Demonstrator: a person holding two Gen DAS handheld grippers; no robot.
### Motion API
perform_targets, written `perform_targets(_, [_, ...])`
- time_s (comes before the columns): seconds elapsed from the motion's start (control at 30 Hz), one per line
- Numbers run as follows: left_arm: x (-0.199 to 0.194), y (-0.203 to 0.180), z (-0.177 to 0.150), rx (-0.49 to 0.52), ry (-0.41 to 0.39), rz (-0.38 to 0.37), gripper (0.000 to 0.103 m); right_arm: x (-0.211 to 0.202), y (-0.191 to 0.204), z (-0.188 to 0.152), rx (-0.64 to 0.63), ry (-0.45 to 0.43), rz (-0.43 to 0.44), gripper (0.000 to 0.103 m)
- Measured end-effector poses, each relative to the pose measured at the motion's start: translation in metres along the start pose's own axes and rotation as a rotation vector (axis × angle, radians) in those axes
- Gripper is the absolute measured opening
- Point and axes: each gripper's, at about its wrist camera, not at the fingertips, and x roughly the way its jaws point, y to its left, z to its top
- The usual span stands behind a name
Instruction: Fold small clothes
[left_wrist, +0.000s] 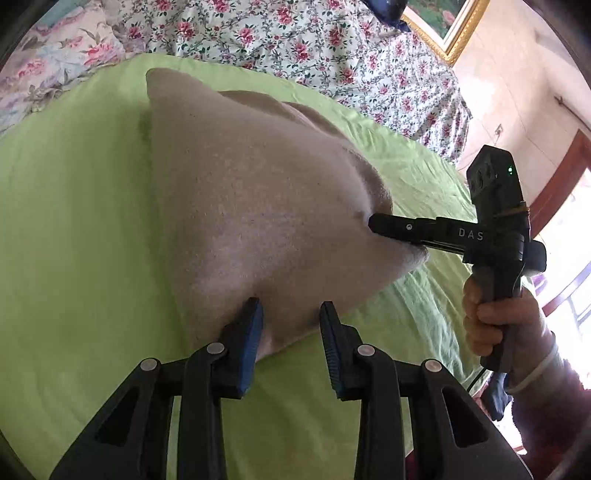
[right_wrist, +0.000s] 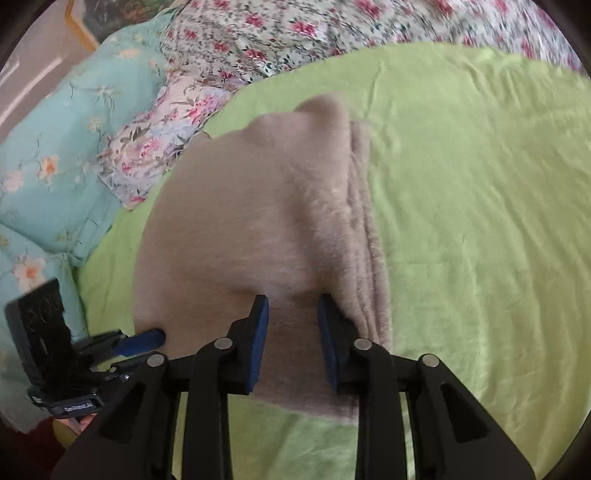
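Pink garment on a green-sheeted bed
The garment (left_wrist: 258, 206) lies mid-bed (left_wrist: 74, 221); left tongs (left_wrist: 290, 325) and right tongs (right_wrist: 293, 325) each clamp its edge. Floral quilt (left_wrist: 295, 40) at 12 o'clock, framed picture (left_wrist: 443, 26) at 1.
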Motion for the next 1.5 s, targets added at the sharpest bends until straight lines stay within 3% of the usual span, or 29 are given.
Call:
perform_targets(0.27, [-0.01, -0.024, -0.007, 0.052, -0.001, 0.098, 0.039, -0.021, 0.014, -0.006, -0.032, -0.022, -0.049, 0.026])
perform_targets(0.37, [-0.017, -0.029, -0.013, 0.071, -0.007, 0.104, 0.047, -0.037, 0.027, -0.02, -0.094, -0.038, -0.039, 0.026])
perform_targets(0.5, [-0.01, -0.027, -0.019, 0.074, 0.021, 0.121, 0.049, -0.026, 0.018, -0.037, -0.139, 0.019, -0.134, 0.026])
perform_targets(0.6, [-0.017, -0.03, -0.02, 0.073, 0.015, 0.129, 0.05, -0.028, 0.005, -0.04, -0.073, 0.001, -0.072, 0.026])
perform_targets(0.93, [-0.051, -0.026, -0.011, 0.034, -0.028, 0.17, 0.053, -0.035, 0.004, -0.039, -0.047, 0.003, -0.075, 0.026])
perform_targets(1.1, [-0.065, -0.017, 0.004, 0.009, -0.079, 0.235, 0.056, -0.058, 0.016, -0.02, -0.052, -0.103, -0.061, 0.027])
perform_targets(1.23, [-0.057, -0.004, 0.013, -0.021, -0.074, 0.289, 0.056, -0.049, 0.02, 0.01, -0.051, -0.148, -0.042, 0.027])
perform_targets(1.3, [-0.049, 0.006, 0.016, -0.052, -0.056, 0.316, 0.056, -0.033, 0.02, 0.021, -0.05, -0.132, -0.022, 0.027])
perform_targets(1.4, [-0.031, 0.02, 0.016, -0.08, 0.004, 0.331, 0.058, -0.006, 0.009, 0.03, -0.029, -0.077, -0.135, 0.027])
perform_targets(1.5, [-0.018, 0.021, 0.015, -0.069, 0.034, 0.324, 0.058, 0.01, -0.004, 0.029, 0.01, -0.047, -0.137, 0.025])
